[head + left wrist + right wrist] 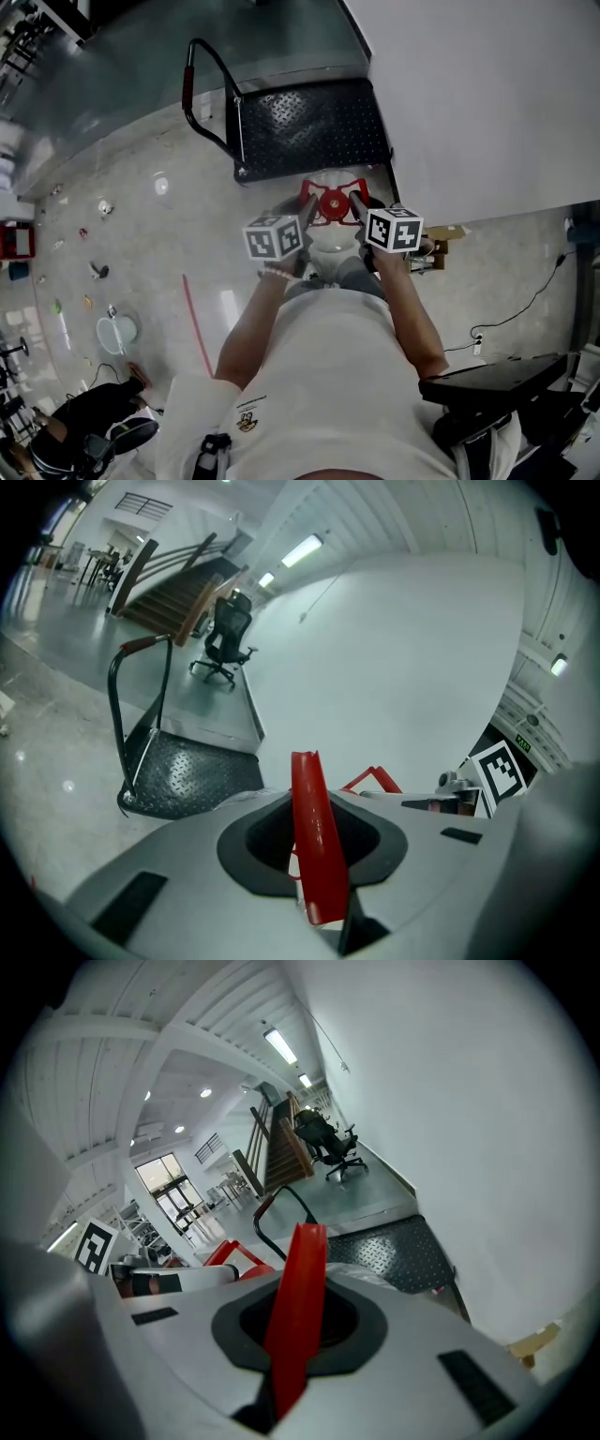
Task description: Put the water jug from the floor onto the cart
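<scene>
In the head view the water jug (pixel 329 246) is right in front of me, a pale body with a red cap (pixel 331 203) and a red handle frame. My left gripper (pixel 306 214) and right gripper (pixel 357 210) flank the cap. Each is shut on a red handle bar: the left bar (pixel 315 841) runs between the left jaws, the right bar (pixel 293 1321) between the right jaws. The cart (pixel 314 127), a black tread-plate deck with a red-and-black push handle (pixel 201 101), stands just beyond the jug. My arms hide the jug's base.
A white wall (pixel 487 103) runs along the cart's right side. A small cardboard box (pixel 442 242) and cables lie by the wall. A red rod (pixel 195 323) and small items dot the floor on the left. A person crouches at the lower left. An office chair (pixel 226 637) stands far back.
</scene>
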`<state>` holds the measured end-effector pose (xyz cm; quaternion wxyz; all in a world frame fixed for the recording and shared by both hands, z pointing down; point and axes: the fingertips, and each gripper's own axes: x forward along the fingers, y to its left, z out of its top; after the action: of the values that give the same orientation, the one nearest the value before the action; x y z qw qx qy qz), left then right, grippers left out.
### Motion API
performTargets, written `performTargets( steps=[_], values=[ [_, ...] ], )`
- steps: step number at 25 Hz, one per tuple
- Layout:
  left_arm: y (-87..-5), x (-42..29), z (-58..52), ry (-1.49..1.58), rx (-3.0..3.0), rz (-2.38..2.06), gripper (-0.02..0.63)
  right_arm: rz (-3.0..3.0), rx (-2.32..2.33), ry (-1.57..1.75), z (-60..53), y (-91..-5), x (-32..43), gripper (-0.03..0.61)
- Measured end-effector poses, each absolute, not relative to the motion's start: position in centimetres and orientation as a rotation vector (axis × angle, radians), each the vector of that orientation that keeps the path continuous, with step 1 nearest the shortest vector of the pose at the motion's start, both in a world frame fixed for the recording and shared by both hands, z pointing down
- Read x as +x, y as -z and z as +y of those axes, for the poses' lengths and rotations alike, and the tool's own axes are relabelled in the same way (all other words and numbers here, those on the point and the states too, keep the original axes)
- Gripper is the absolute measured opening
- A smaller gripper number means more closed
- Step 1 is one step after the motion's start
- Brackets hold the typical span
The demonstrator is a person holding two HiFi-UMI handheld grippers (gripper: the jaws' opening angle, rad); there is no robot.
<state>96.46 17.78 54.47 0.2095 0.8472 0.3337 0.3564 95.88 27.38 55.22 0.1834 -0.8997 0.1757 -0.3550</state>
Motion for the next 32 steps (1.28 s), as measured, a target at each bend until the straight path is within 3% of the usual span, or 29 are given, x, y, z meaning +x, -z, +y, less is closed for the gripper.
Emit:
performTargets(
  steps=[10, 32],
  values=[
    [-56.3, 104.3, 16.9, -1.011, 2.376, 0.863, 0.071, 0.568, -2.518, 1.037, 26.4, -57.0, 104.3, 0.025],
    [-62.5, 129.2, 22.4, -1.048, 2.399, 0.663, 0.067, 0.745, -2.453, 1.139, 31.7, -63.6, 130.4, 0.025]
  ],
)
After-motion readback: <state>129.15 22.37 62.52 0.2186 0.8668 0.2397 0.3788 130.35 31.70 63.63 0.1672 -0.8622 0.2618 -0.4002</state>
